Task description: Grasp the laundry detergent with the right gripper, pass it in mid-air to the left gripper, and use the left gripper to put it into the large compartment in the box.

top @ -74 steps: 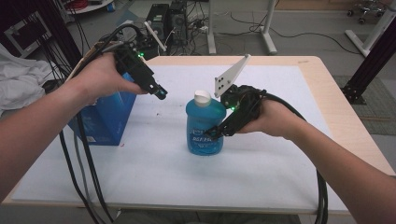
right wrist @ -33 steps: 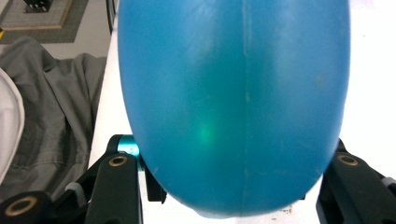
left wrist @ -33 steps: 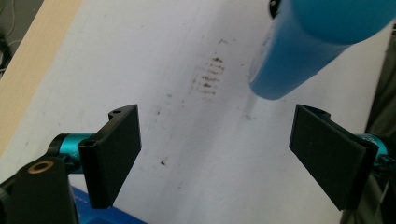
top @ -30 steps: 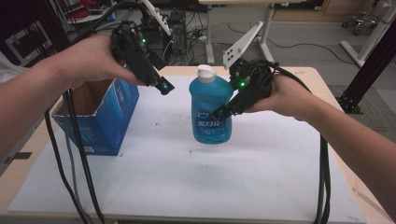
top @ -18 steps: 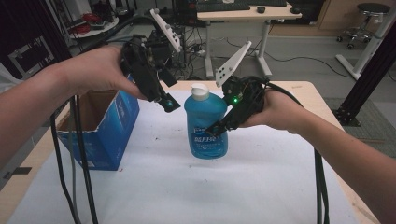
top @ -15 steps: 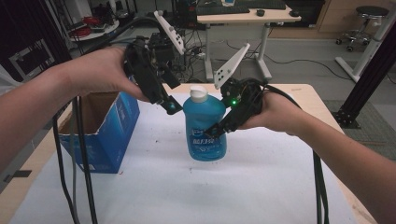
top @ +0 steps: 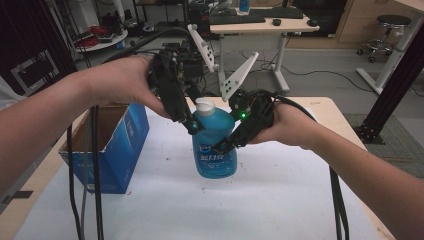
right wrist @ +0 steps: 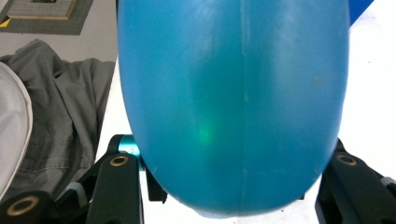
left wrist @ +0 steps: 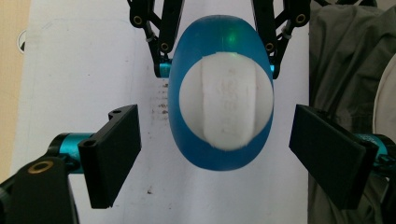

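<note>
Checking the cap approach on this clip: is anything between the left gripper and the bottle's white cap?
Nothing visible. In the left gripper view the left gripper looks straight down on the cap, its jaws open on either side with bare gaps. The right gripper clamps the bottle lower on its body, clear of the cap.

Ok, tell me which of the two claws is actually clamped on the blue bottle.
The right claw: it squeezes the blue bottle at its sides. The left claw hangs open above the white cap, pads apart from it.

Right gripper [top: 226, 145] clamps blue bottle [top: 215, 150] upright; left gripper [top: 192, 126] beside white cap [top: 204, 105].
</note>
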The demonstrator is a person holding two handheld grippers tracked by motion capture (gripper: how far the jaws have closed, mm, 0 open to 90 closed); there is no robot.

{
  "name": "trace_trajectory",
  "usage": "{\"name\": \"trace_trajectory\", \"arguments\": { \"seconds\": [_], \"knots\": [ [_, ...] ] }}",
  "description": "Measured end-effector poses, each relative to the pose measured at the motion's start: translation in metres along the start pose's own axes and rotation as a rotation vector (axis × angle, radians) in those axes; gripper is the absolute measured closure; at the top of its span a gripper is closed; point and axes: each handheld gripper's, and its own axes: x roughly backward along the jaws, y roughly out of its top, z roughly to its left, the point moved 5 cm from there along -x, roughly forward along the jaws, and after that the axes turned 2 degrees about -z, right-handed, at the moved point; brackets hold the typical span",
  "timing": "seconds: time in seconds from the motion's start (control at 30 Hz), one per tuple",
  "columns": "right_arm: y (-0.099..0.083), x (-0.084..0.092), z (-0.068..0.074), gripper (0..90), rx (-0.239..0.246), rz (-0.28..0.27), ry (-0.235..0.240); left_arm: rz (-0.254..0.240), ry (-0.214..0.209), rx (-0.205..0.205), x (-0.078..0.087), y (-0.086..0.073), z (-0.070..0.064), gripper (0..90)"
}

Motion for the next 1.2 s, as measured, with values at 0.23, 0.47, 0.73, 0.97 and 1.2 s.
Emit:
{"name": "trace_trajectory", "arguments": {
  "seconds": [0.23, 0.47, 0.73, 0.97, 1.2],
  "knots": [
    [0.008, 0.001, 0.0, 46.7, 0.009, -0.004, -0.007, 0.047, 0.011, -0.019, -0.006, 0.005, -0.001, 16.9],
    [0.008, 0.002, -0.001, 46.7, 0.01, -0.004, -0.007, 0.091, 0.014, -0.028, -0.012, 0.005, -0.001, 16.9],
    [0.01, 0.001, 0.001, 46.6, 0.006, -0.003, 0.0, 0.105, 0.017, -0.026, -0.016, 0.006, 0.001, 16.9],
    [0.009, 0.001, -0.001, 46.6, 0.011, -0.003, 0.0, 0.1, 0.018, -0.028, -0.017, 0.007, 0.001, 17.2],
    [0.009, 0.002, -0.002, 46.6, 0.006, -0.007, -0.006, 0.111, 0.009, -0.025, -0.018, 0.006, 0.001, 17.3]
  ]
}}
